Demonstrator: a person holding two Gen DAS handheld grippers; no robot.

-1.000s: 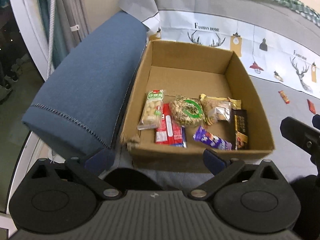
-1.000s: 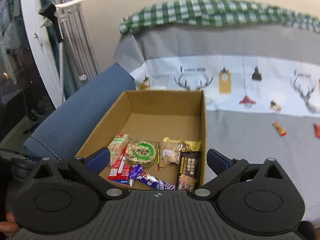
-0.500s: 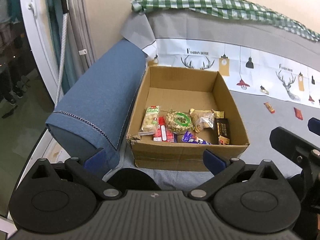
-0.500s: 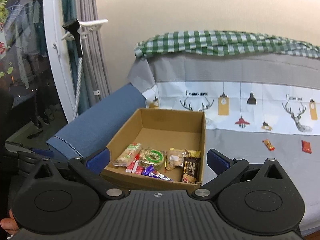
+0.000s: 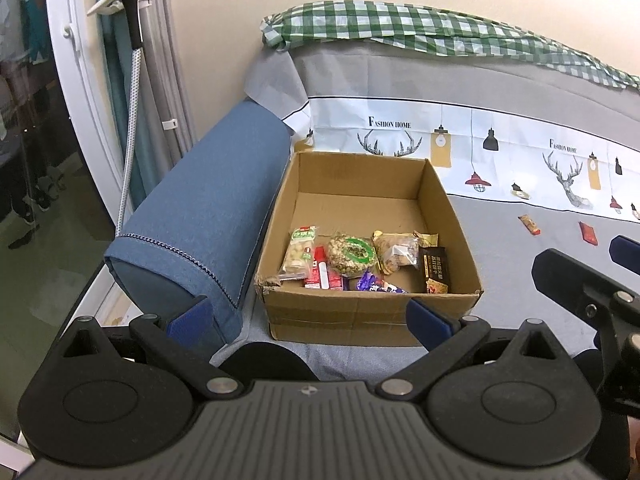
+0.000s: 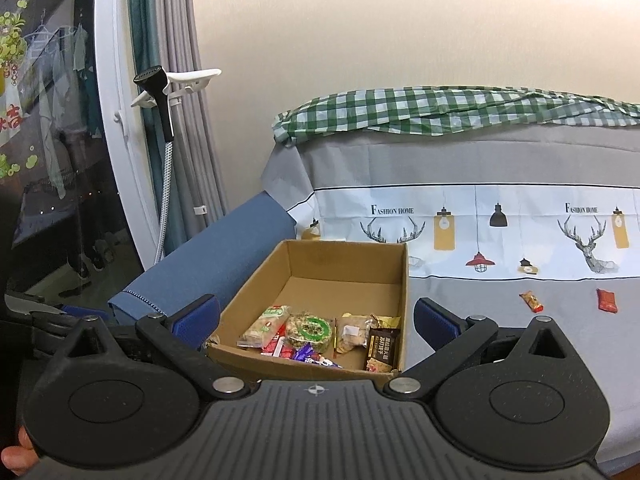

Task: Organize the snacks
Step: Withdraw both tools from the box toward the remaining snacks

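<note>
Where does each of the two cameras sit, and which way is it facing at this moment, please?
Left wrist: sits on the left gripper, facing the cardboard box and blue armrest; its open blue fingers and the right gripper's black arm show.
Right wrist: sits on the right gripper, higher and further right, facing the same box; its open fingers and a fingertip show.
Shared: box, snacks, armrest, checked cloth, two loose snacks on the grey cover.

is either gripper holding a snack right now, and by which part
Nothing is held. The left gripper and right gripper are both open and empty, short of the cardboard box.
</note>
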